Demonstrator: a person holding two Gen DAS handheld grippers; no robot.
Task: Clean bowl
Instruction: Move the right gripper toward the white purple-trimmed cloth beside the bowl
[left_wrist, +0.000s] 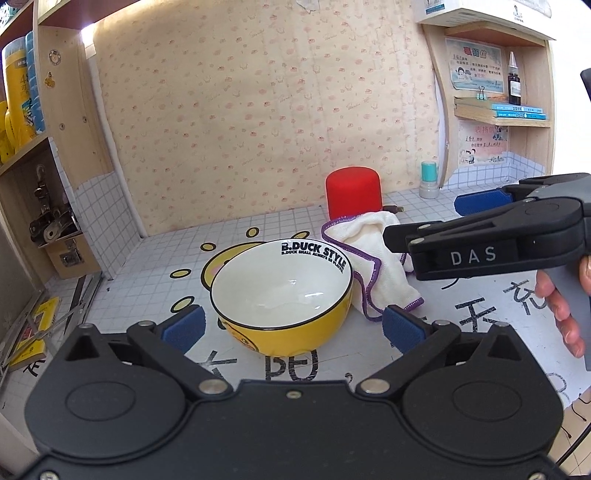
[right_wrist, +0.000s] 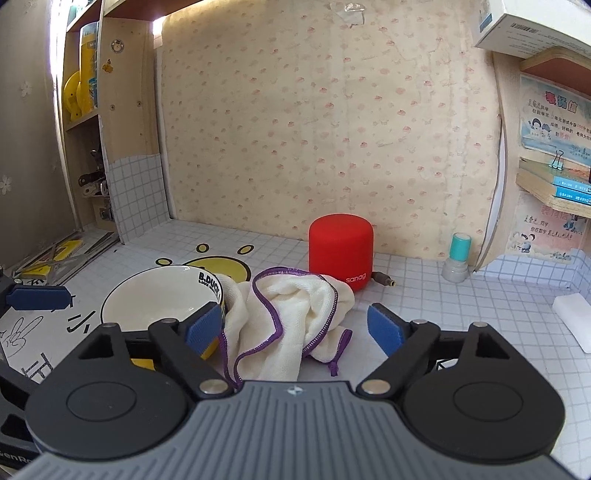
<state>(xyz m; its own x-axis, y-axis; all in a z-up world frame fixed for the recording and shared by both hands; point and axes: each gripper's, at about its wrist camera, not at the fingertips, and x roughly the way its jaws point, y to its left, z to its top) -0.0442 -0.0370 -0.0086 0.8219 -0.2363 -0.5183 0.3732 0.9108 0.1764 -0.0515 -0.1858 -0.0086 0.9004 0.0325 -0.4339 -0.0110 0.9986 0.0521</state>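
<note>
Our left claw (left_wrist: 291, 326) sits wide open around the yellow bowl (left_wrist: 282, 299), not touching; our right claw (right_wrist: 295, 326) gapes open over the cloth (right_wrist: 291, 314) beside it.

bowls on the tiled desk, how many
1: a yellow bowl on the duck sticker, left of the cream cloth. The shelves could hide more.

Left wrist view: low over the desk (left_wrist: 155, 258), angled down, close on the bowl (left_wrist: 282, 295). Right wrist view: similar tilt, from further right, close on the cloth (right_wrist: 288, 314). Shared: bowl, cloth, red speaker (right_wrist: 341, 254), papered back wall.
</note>
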